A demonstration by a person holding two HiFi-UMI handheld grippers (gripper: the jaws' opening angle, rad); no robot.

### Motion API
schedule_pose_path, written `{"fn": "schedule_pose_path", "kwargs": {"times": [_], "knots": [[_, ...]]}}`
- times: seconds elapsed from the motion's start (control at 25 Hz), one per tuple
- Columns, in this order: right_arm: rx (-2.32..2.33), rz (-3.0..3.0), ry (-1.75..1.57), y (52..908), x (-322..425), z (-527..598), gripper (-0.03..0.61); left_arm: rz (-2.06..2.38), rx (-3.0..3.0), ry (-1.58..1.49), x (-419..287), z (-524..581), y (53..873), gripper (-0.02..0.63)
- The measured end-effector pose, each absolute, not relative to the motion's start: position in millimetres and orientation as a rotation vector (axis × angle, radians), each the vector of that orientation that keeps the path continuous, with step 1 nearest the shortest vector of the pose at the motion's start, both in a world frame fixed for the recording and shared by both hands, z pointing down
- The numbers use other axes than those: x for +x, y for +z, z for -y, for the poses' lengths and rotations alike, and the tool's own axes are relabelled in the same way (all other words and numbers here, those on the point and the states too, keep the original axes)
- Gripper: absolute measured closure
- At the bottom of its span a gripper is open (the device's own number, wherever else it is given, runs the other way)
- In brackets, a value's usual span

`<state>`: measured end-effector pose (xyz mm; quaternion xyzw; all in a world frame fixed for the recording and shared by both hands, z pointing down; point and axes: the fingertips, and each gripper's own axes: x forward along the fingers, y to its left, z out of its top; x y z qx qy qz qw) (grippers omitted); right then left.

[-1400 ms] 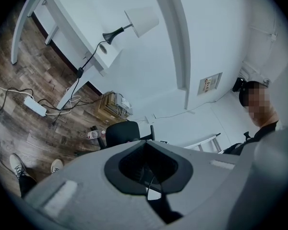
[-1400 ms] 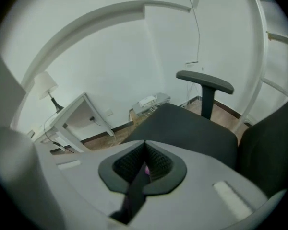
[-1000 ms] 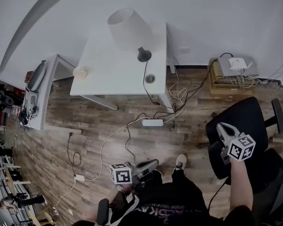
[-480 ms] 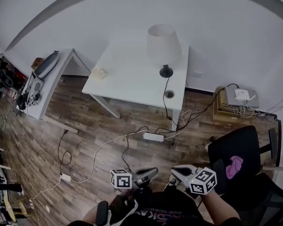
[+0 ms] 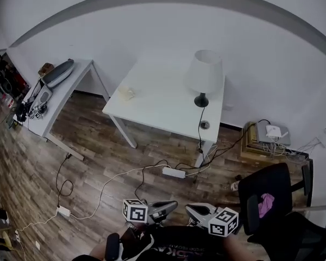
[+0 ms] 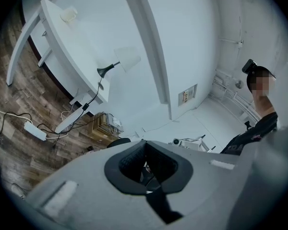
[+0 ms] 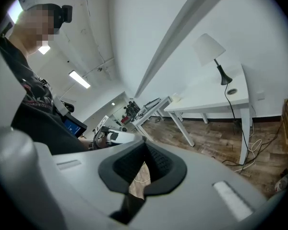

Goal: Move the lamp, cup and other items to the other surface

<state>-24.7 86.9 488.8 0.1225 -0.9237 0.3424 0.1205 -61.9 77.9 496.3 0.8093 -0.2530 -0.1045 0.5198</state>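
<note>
The white-shaded lamp (image 5: 205,75) stands near the right end of the white table (image 5: 157,105); it also shows as the lamp (image 6: 126,59) and the lamp (image 7: 209,49) in the two gripper views. A small pale cup (image 5: 129,93) sits near the table's left edge. Both grippers hang low by my body, far from the table. The left gripper (image 5: 171,205) and the right gripper (image 5: 191,209) point toward each other, tips close. In their own views the left gripper (image 6: 145,143) and the right gripper (image 7: 145,143) are shut, with nothing held.
A black office chair (image 5: 271,184) with a pink cloth (image 5: 265,204) on its seat stands at the right. A second white table (image 5: 65,83) with dark gear is at the left. A power strip (image 5: 174,172) and cables lie on the wooden floor. Stacked boxes (image 5: 269,137) sit by the wall.
My right gripper swung left from above the chair to beside the left gripper. The pink cloth now shows on the seat. The head view turned, so the table sits further right and lower.
</note>
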Motion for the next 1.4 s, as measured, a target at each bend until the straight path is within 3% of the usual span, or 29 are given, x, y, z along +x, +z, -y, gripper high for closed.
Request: {"fn": "schedule_pose_path", "kwargs": {"times": [0.28,1.4], "knots": [[0.352,2.689,0.875,485.5,-56.7,-96.5,0.574,0.569,1.941,-0.299,-95.4,-79.0,495.8,0.623],[0.328,2.634,0.899,492.9,-94.8,-81.7,0.574,0.592,1.909,-0.331,-134.0,-72.9,497.8,0.621]]}}
